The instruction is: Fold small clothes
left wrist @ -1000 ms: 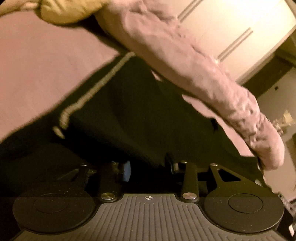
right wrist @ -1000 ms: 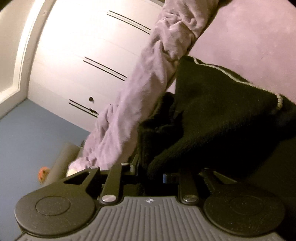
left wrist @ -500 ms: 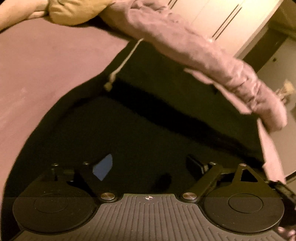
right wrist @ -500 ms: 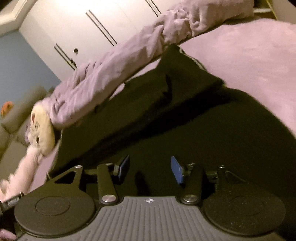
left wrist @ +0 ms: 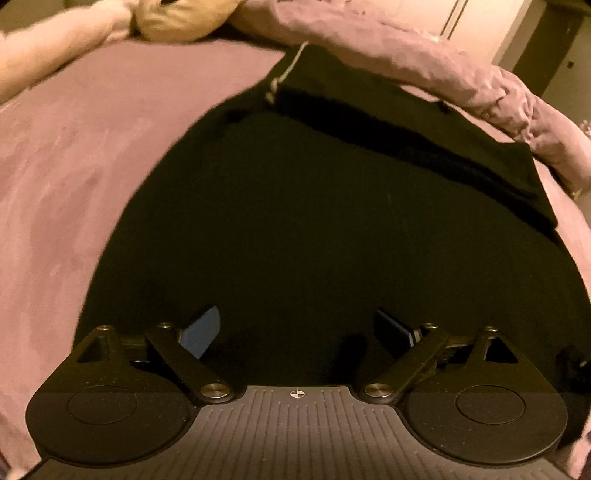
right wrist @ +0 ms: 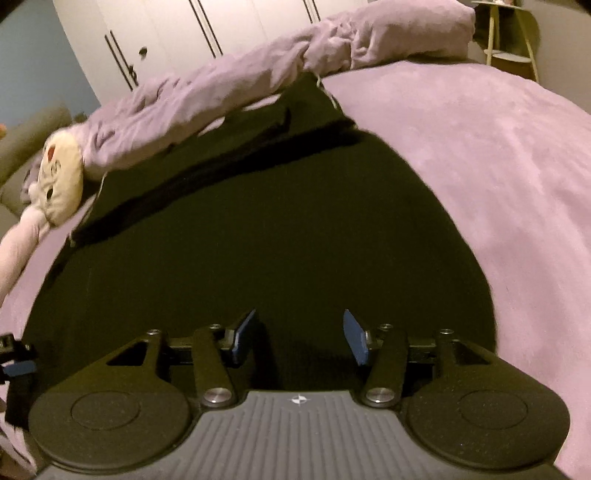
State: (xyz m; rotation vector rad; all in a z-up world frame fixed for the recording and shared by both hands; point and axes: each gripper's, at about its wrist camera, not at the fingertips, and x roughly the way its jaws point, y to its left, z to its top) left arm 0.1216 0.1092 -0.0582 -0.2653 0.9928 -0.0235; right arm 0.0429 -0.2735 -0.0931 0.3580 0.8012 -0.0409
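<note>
**One black garment flat on the bed, both grippers empty above it**

Seen from the left wrist, left to right: one mauve bedspread (left wrist: 85, 155), bare at the left. One tan cushion-like shape (left wrist: 181, 22) at the top edge, blurred and cut off. One black garment (left wrist: 295, 229) lying spread in the middle, with a darker fold band running across its far part and one pale cord (left wrist: 286, 70) at its far corner. One rolled mauve blanket (left wrist: 436, 62) along the far side, touching the garment's far edge. Left gripper (left wrist: 297, 326) low in frame, fingers spread wide, having just been opening, nothing between them, only cloth underneath.

Seen from the right wrist, left to right: one cream plush toy (right wrist: 61, 181) at the blanket's end, partly cut off; face detail hard to read. White wardrobe doors (right wrist: 177, 37) behind, count unclear, cropped by the frame. Right gripper (right wrist: 299, 338) with two blue pads (right wrist: 243, 341) parted about halfway, having just been opening, holding nothing. One small shelf stand (right wrist: 509, 40) at top right, partly cut off.

Garment texture lost in darkness; near hem hidden behind the gripper bodies.
</note>
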